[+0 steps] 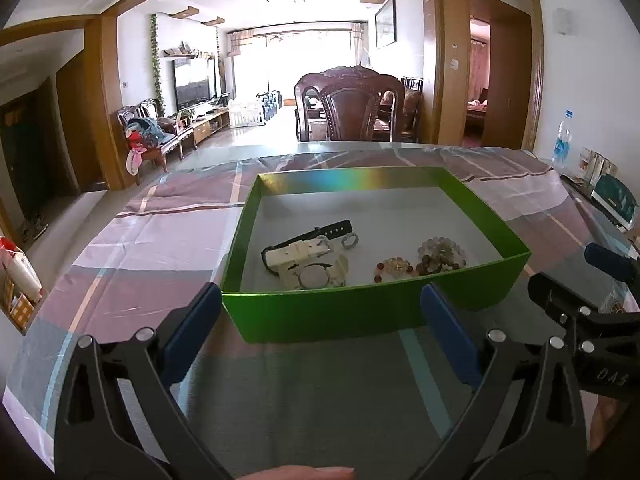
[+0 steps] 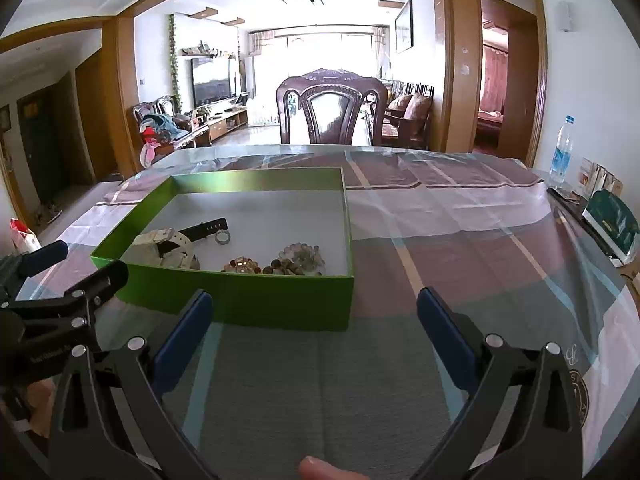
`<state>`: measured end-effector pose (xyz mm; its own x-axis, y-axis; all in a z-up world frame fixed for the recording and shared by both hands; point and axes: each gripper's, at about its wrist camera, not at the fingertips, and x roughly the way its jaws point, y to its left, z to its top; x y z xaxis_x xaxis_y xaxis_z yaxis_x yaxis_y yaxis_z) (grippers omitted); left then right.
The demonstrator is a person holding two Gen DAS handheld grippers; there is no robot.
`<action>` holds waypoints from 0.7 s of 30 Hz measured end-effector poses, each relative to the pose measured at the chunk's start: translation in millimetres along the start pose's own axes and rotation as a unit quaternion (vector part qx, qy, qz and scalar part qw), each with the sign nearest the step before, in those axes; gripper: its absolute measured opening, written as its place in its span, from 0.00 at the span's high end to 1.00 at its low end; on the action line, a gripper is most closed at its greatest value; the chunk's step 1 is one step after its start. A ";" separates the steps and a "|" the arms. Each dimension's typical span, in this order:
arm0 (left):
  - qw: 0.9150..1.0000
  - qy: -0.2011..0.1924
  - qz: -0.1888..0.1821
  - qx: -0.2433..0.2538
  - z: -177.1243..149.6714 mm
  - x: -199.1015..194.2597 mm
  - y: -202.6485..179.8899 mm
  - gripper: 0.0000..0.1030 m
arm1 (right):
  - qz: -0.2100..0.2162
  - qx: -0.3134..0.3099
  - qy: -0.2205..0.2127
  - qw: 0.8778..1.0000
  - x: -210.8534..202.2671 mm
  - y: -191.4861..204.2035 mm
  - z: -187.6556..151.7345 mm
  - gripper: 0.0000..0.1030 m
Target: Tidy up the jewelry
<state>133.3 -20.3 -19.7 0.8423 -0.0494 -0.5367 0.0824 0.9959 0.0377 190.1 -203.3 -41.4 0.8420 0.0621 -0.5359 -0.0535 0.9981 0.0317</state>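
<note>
Table [image 1: 120,248]: covered with a checked cloth in purple, pink and grey, filling the lower half of both views.

Green box [image 1: 360,312]: open, shallow, pale grey inside; centre of the left wrist view, centre-left of the right wrist view [image 2: 248,300]. It rests on the cloth.

Contents of box, all in its near half:
- White watch [image 1: 308,268], strap folded, at the left; touching a black strap [image 1: 336,227] that lies behind it.
- Small ring [image 1: 350,241], just right of the black strap's end.
- Amber bead bracelet [image 1: 394,266], near the front wall.
- Pale bead bracelet [image 1: 442,254], just right of the amber one; whether the two touch cannot be told.

Left tongs [image 1: 320,312]: wide apart, nothing between the blue pads [image 1: 192,332]; tips just short of the box's near wall, at lower centre of the left wrist view. Seen also at the left edge of the right wrist view.

Right tongs [image 2: 316,320]: wide apart, holding nothing; left pad in front of the box's near wall, right pad over bare cloth.

Background: wooden chair [image 1: 348,104] beyond the table's far edge; water bottle [image 2: 562,152] at right edge.
</note>
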 end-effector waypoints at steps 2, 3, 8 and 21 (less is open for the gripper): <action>1.000 0.000 0.002 0.003 -0.4 0.4 -1.2 0.04 | 0.000 0.000 0.001 1.000 -0.3 0.8 -0.8 0.03; 1.000 0.001 0.002 0.003 -0.5 0.3 -1.6 0.04 | 0.001 0.000 0.000 1.000 -0.5 0.8 -0.9 0.03; 1.000 0.000 0.002 0.002 -0.4 0.1 -2.0 0.04 | 0.001 -0.001 0.000 1.000 -0.7 1.0 -1.0 0.03; 1.000 0.001 0.002 0.003 -1.2 0.0 -3.2 0.04 | 0.004 -0.004 -0.002 1.000 -1.2 5.2 -2.1 0.03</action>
<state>132.4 -23.5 -20.9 0.8420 -0.0463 -0.5375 0.0829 0.9956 0.0441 187.7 -198.3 -42.3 0.8434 0.0694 -0.5328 -0.0637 0.9975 0.0292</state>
